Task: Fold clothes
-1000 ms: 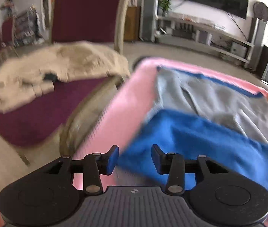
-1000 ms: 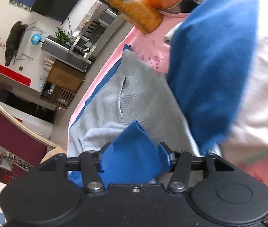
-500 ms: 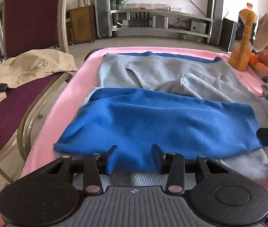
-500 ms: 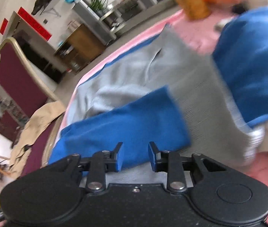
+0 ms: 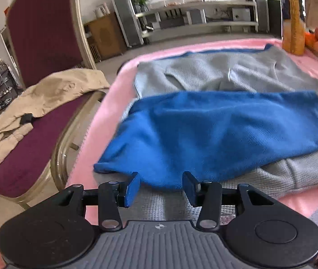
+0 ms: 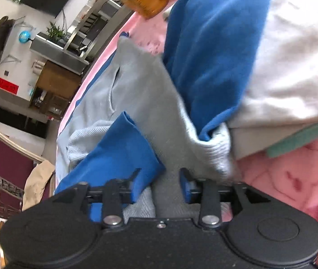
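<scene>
Only the left wrist view shows the maroon chair (image 5: pixel 42 44) with one beige garment (image 5: pixel 46 94) on it; only the right wrist view shows a white-and-blue cloth (image 6: pixel 259 51) bulging close by. One grey sweater (image 5: pixel 203 76) lies flat on the pink bench cover (image 5: pixel 105 112), its blue sleeve (image 5: pixel 215 132) folded across. Both the left gripper (image 5: pixel 161 187) and the right gripper (image 6: pixel 160 183) gape wide, holding nothing, above the sweater's near edge.

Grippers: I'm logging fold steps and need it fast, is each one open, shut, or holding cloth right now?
Left gripper: open, nothing held, at the blue sleeve's edge.
Right gripper: open, over the grey sweater, gripping nothing.
</scene>
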Demonstrator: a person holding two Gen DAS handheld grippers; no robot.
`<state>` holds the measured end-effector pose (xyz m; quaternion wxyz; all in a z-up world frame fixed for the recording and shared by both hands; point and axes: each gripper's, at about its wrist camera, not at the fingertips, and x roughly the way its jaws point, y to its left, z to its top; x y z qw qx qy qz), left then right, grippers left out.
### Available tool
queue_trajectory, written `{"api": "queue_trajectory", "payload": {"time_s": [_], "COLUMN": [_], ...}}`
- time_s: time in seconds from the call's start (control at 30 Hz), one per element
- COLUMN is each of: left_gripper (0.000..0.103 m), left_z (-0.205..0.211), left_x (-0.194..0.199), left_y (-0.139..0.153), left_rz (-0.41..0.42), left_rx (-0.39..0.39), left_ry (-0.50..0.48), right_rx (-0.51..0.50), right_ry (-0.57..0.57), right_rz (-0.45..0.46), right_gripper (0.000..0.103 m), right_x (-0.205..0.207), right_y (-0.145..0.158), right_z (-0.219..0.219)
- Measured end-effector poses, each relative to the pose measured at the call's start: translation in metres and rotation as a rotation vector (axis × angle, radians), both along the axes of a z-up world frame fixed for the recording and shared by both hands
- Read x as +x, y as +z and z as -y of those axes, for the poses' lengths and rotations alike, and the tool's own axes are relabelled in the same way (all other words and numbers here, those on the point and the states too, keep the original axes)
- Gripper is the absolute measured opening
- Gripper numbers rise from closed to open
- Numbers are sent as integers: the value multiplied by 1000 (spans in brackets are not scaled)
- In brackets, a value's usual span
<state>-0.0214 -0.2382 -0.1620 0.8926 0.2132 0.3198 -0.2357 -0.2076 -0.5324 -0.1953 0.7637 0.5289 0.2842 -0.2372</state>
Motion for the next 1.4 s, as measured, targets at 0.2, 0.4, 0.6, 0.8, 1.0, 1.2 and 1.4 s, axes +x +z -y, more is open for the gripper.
{"api": "queue_trajectory", "payload": {"time_s": [0.2,0.4,0.6,0.8,1.0,1.2,1.4], "left_gripper": [46,46,46,46,46,46,46], "left_z": [-12,-9,31,81,114,122,121], "left_x": [-12,-9,-13,-25,-33,-27,-17], "left_y": [27,77,103,99,70,50,40], "left_rz": [-32,-145,-140,-170,-225,-263,-292], "left_rx": [-112,-308,-340,-292,-205,-151,-140], "left_ry": [-27,-38,-84,-154,-199,-175,-129], "right_rx": [-9,-87,-169,-146,-57,58,111], "right_ry": [-22,-124,-235,-420,-567,-645,-636], "right_rz": [149,332,419,365,218,155,187], "right_gripper": [51,61,71,62,41,39,39], "right_x": [-30,-71,-96,-120,-128,-131,-120], "right_y": [44,112,151,119,63,8,-24], "right_z": [1,35,91,171,232,272,289]}}
